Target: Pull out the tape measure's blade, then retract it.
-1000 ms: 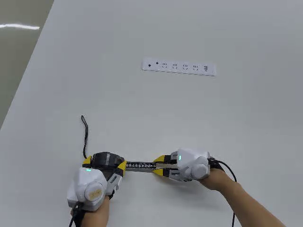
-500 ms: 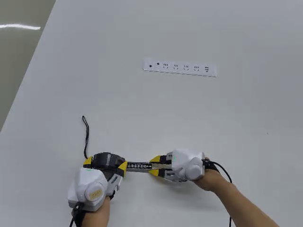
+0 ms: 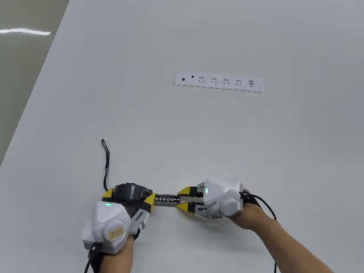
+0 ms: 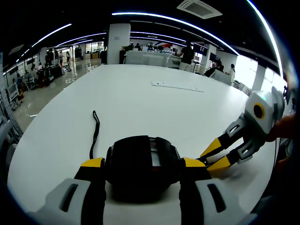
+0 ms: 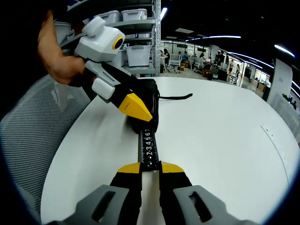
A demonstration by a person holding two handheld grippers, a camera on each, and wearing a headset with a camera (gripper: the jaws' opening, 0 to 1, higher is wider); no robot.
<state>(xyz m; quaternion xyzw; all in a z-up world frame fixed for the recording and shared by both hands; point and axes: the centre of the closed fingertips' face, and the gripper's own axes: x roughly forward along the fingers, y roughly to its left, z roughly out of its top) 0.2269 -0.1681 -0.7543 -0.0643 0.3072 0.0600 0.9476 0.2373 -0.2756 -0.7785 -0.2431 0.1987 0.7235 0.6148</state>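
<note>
Black tape measure [image 4: 140,161] sits in left claw [image 3: 127,197], blade [image 5: 148,140] in right claw [image 5: 150,168].

White tabletop [image 3: 273,142] with a white multi-socket power strip [image 3: 218,81] lying flat toward its far side, long axis running across the head view. Glossy grey-green floor [image 3: 23,68] left of the table, carrying a bright light reflection [image 3: 25,32]. Background in the gripper views: ceiling light strips [image 4: 178,19], a ceiling vent [image 4: 202,8], shelving with pale storage bins [image 5: 138,55], a mesh chair back [image 5: 33,131], distant people [image 4: 187,52].
</note>
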